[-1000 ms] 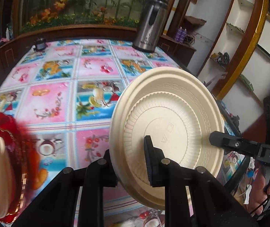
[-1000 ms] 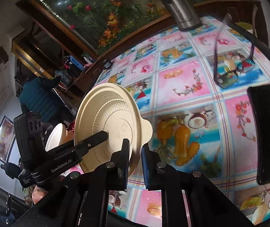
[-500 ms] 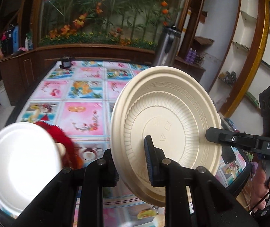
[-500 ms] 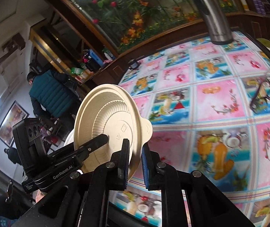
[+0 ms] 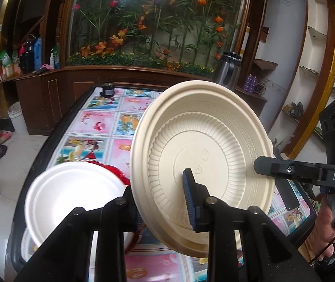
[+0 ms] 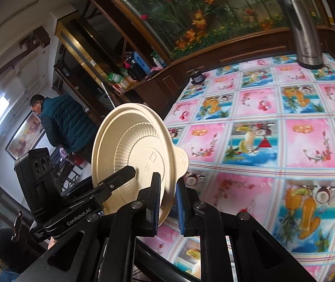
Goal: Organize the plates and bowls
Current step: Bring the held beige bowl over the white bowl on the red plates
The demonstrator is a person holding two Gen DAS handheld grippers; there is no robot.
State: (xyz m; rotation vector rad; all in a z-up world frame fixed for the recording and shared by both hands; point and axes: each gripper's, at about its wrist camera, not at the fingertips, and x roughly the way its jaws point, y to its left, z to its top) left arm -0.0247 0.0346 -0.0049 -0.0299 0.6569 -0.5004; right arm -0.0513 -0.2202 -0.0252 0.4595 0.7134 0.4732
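Note:
A beige ribbed plastic bowl [image 5: 205,155] is held on edge in the air above the table, its underside toward the left wrist camera. My left gripper [image 5: 162,202] is shut on its lower rim. My right gripper [image 6: 168,199] is shut on the opposite rim, beside the bowl's tab [image 6: 180,162]; the bowl [image 6: 129,150] also shows in the right wrist view. A white plate [image 5: 73,197] lies low on the left over something red [image 5: 118,171], near the table's front corner. The right gripper's finger [image 5: 285,168] shows at the bowl's right edge.
The table [image 6: 273,127] has a pink and blue fruit-pattern cloth. A steel thermos [image 6: 301,23] stands at its far right and a small dark jar [image 5: 107,90] at the far edge. A dark phone [image 5: 288,196] lies at the right. A man in a blue jacket [image 6: 61,122] stands beyond.
Both grippers have lifted the bowl and tilted up, so more of the room shows. The white plate has come further into view at lower left.

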